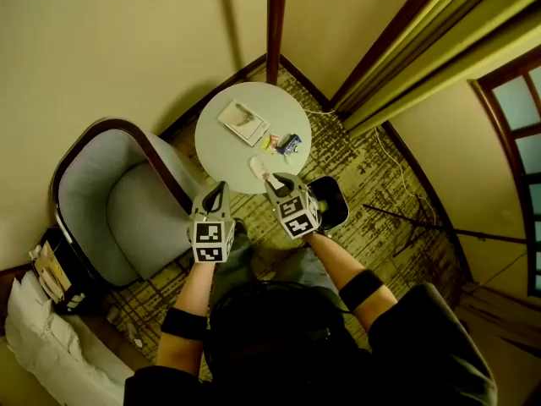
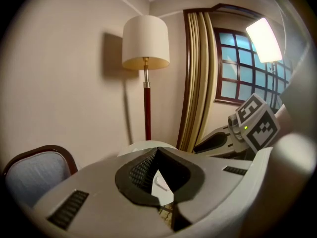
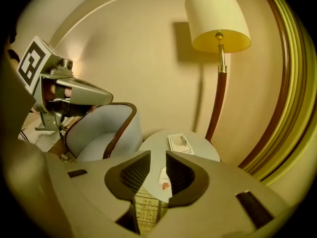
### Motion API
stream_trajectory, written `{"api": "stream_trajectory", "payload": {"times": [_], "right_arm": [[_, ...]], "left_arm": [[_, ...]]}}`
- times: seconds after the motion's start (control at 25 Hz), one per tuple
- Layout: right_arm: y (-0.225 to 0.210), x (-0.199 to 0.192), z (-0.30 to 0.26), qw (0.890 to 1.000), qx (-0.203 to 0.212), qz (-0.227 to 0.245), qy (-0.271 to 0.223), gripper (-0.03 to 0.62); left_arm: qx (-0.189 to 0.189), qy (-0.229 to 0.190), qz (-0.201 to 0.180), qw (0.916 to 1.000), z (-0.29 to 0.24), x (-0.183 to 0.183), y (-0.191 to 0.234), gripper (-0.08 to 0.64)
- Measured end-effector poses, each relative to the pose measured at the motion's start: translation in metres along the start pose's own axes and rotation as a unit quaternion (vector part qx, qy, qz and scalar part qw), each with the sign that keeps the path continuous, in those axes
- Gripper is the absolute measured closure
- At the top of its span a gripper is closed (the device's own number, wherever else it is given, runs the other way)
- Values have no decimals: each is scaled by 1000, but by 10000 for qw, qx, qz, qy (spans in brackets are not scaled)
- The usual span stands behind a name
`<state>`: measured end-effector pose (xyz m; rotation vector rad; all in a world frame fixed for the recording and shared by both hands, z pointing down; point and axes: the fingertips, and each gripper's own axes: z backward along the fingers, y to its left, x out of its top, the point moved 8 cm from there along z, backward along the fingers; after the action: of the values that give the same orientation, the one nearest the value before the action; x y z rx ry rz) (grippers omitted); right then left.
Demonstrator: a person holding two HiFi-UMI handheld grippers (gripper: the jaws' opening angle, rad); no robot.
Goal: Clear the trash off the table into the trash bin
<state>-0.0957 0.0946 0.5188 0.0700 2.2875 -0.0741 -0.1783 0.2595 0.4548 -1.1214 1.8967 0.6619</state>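
Trash nearest the right gripper [image 1: 281, 183] is a white wrapper [image 3: 164, 177] with a red mark, lying at the near edge of the round table [image 1: 221, 149]. The jaws stand parted and point down at it, so the wrapper shows in the gap between them, but the pads are not on it yet; the opening looks set for a pinch on this piece first, since it is the closest. The left gripper [image 1: 217, 194] hangs just beside, jaws closed together on nothing, probably kept out of the way while the right works. Further in, near the table's middle, lie a yellow-and-pink wrapper [image 1: 270, 142] and a blue one [image 1: 291, 144], close together. A booklet [image 1: 243, 122] sits toward the far side and may not be trash. The black trash bin [image 1: 331, 201] stands on the floor against the table's right side, just by the right gripper, which makes for a short carry
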Motion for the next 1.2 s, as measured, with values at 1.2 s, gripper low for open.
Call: {"api": "stream_trajectory", "payload": {"times": [1.2], "right_arm": [[-69, -144, -239, 9762, 468, -780, 1969, 405]], "left_arm": [[-194, 400, 46, 9990, -118, -62, 32, 560]]}}
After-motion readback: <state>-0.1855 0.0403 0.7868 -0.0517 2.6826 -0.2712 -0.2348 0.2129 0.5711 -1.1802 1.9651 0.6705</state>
